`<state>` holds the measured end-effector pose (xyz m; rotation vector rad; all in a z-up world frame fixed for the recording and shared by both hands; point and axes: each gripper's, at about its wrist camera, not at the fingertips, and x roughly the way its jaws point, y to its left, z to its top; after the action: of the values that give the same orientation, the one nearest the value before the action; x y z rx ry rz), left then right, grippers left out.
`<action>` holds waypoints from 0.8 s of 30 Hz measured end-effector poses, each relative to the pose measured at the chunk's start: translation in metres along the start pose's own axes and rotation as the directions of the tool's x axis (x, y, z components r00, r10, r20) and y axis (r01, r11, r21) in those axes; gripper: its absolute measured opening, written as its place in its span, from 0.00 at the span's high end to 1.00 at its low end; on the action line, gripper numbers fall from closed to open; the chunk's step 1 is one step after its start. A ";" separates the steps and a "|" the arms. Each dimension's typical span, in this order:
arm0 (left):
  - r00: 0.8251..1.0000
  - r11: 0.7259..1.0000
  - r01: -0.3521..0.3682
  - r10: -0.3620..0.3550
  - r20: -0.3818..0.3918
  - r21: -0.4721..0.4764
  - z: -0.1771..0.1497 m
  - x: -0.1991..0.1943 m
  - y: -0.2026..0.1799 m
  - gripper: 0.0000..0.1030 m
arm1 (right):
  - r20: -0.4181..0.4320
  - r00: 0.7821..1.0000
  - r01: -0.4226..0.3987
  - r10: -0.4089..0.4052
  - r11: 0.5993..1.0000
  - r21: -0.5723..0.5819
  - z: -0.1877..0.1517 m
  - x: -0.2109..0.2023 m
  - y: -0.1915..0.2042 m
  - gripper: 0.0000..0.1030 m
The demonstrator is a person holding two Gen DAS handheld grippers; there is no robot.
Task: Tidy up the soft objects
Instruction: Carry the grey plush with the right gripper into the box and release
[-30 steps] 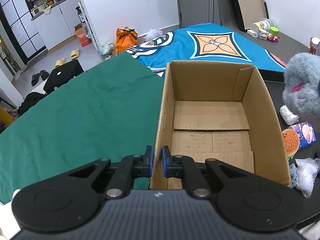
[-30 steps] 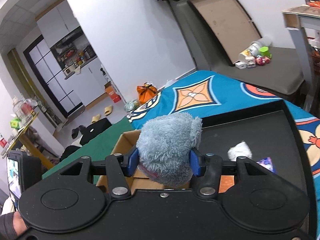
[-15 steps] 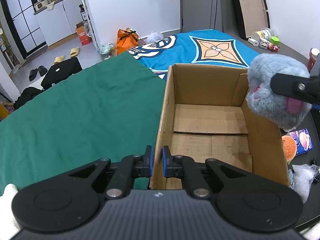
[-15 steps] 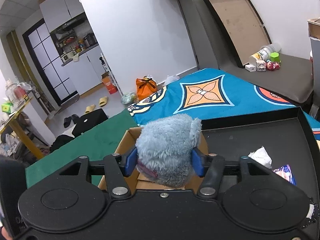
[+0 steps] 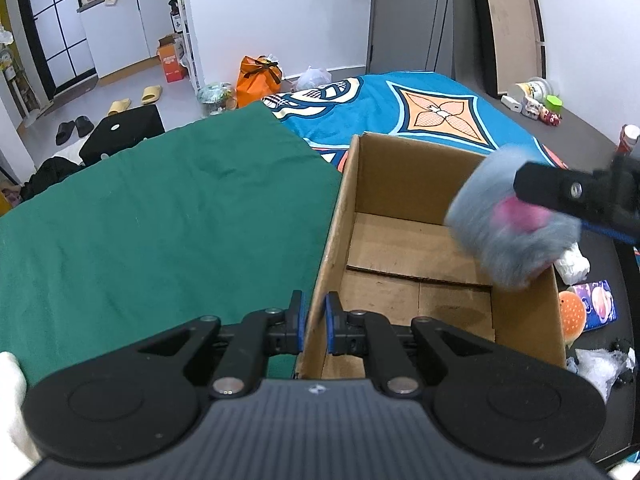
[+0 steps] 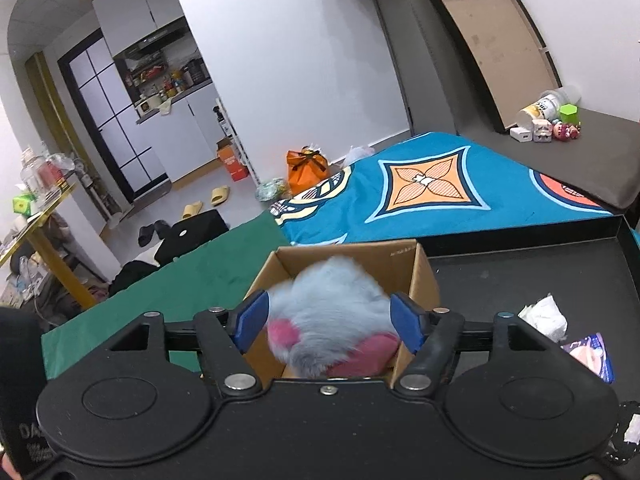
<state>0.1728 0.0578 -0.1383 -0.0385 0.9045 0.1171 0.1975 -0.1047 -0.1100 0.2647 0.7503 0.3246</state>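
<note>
- grey-blue fur with pink patches marks the plush toy [image 6: 328, 312], blurred, sitting between the blue pads [image 6: 250, 320] of your right gripper [image 6: 328, 322] above the open cardboard box [image 6: 420, 276].
- your right jaws are opening; small gaps show between the toy's sides and both pads, so they no longer press on it.
- from your left wrist view the plush toy [image 5: 508, 228] is over the box's right-hand wall, partly over the inside.
- your left gripper [image 5: 314, 322] has its jaws nearly closed on the near-left wall of the cardboard box [image 5: 332, 240], the thin card pinched between its two blue pads [image 5: 298, 320].
- the box floor is bare brown card with its flaps folded flat.
- the box stands where a green cloth [image 5: 160, 220] meets a black tray [image 6: 560, 280]; a blue patterned blanket [image 5: 400, 108] lies behind.
- on the tray, right of the box, lie a crumpled white wad [image 6: 544, 316], a burger-shaped toy [image 5: 570, 316] and a small printed packet [image 5: 596, 304].
</note>
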 end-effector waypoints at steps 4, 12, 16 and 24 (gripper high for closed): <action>1.000 1.000 -0.002 0.002 -0.001 -0.017 0.000 0.000 0.001 0.90 | -0.003 1.000 -0.020 0.020 1.000 0.013 -0.002 -0.007 0.000 0.29; 1.000 0.999 0.002 -0.002 -0.002 -0.045 0.000 -0.003 0.007 0.88 | -0.025 1.000 0.003 -0.002 1.000 0.010 -0.008 -0.024 -0.007 0.27; 1.000 0.999 0.004 -0.004 -0.003 -0.050 0.000 -0.004 0.008 0.87 | -0.029 0.999 0.037 -0.036 0.999 0.022 -0.011 -0.038 -0.021 0.27; 1.000 0.999 -0.020 0.020 0.004 -0.044 0.000 -0.007 0.003 0.75 | -0.055 0.992 0.112 -0.109 0.992 0.057 -0.021 -0.056 -0.053 0.27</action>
<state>0.1684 0.0607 -0.1325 -0.0702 0.8976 0.1554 0.1540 -0.1718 -0.1082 0.2712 0.8236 0.2044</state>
